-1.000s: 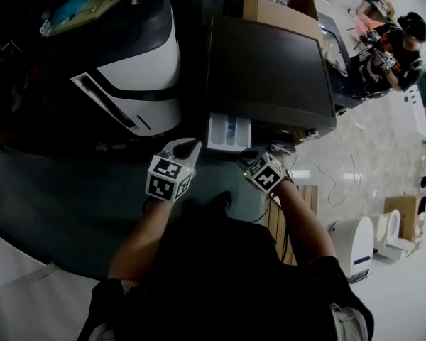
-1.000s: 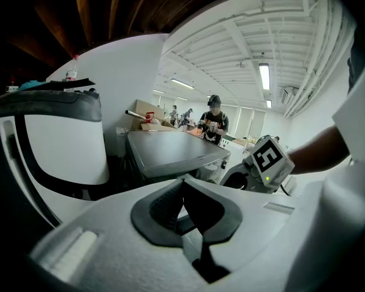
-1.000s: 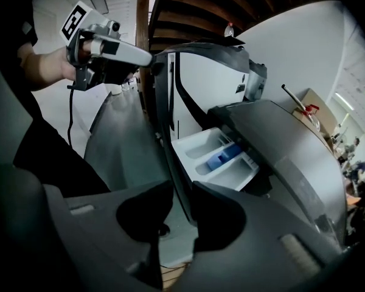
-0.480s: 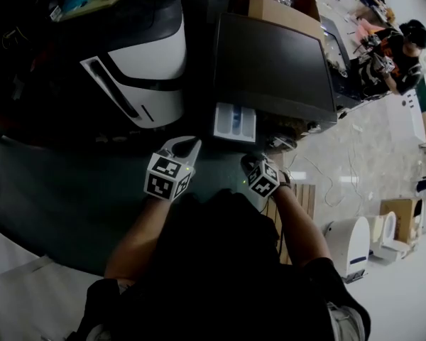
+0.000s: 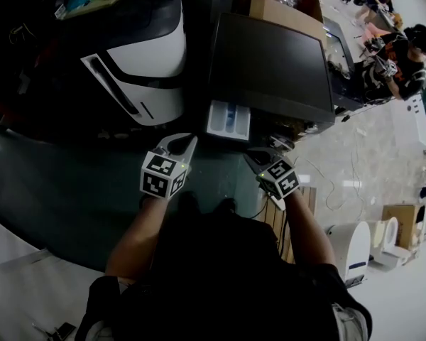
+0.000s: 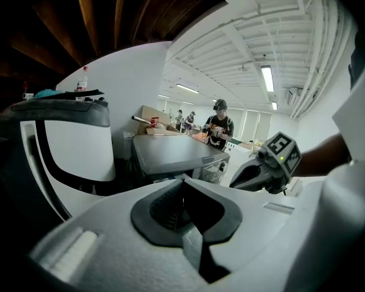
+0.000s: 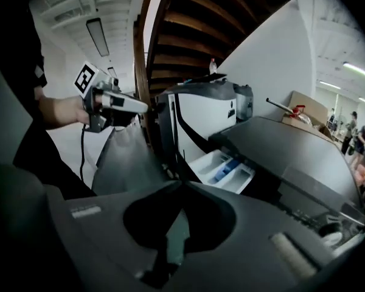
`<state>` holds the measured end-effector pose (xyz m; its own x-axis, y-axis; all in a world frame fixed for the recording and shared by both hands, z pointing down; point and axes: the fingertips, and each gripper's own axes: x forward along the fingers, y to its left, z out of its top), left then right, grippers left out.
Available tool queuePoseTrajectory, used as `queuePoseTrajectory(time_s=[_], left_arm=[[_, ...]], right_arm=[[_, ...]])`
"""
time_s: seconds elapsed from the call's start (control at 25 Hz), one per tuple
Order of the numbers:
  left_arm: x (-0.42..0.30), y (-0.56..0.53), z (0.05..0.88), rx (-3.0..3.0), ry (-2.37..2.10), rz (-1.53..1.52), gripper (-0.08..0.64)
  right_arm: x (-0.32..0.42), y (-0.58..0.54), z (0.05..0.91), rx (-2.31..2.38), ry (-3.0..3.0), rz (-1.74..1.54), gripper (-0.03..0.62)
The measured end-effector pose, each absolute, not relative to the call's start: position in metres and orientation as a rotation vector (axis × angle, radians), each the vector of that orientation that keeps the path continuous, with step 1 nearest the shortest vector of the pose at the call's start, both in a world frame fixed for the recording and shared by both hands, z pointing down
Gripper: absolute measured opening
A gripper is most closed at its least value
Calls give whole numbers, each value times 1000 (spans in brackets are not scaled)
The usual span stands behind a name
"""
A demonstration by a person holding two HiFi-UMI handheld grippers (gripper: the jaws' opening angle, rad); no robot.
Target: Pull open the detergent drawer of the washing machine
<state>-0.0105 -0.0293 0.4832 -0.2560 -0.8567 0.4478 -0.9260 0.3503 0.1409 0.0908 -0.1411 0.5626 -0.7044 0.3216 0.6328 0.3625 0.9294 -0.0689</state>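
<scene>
The detergent drawer (image 5: pixel 228 121) is pulled out from the front of the washing machine (image 5: pixel 270 62). It is white inside, with a blue part in the middle. Nothing is touching it.

The right gripper (image 5: pixel 254 158) has its two jaws pressed together, with nothing between them. It hangs in the air near the drawer, a little to the right of it in the head view, and points at it. In the right gripper view the drawer (image 7: pixel 224 170) shows just past the closed tips.

The left gripper (image 5: pixel 188 144) is squeezed closed too, and it holds nothing. It is near the drawer on the other side, but apart from it. So the drawer sits in front of the two grippers, between them.

The washing machine is dark, with a flat top. Just beside it, on the left, stands a big white and black machine (image 5: pixel 138 62). A brown cardboard box (image 5: pixel 280 9) sits behind the washing machine. Far off at the right, a person (image 5: pixel 405 55) is busy on the pale floor.
</scene>
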Motion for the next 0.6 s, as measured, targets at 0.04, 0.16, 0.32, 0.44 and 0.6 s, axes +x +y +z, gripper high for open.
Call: queuePoseTrajectory(time_s=[0.04,0.16,0.32,0.44,0.6], left_arm=[[-8,-36,482,1558,-2169,209,11],[0,-56,477,1565,-2172,198,11],[5,-82,464,1602,-2174,201,11],[5,-99,452,1633,-2180,202,11],[0,-118,433,1671,-2200,201,11]], right_arm=[[92,-141,551,-496,-2440,-66,4],[98,-147,521,-517,-2530,-7,3],[101,-159,491,-522,-2607,37,4],[101,-168,472,-516,-2656,39,4],[98,-179,450,-501,-2711,52,3]])
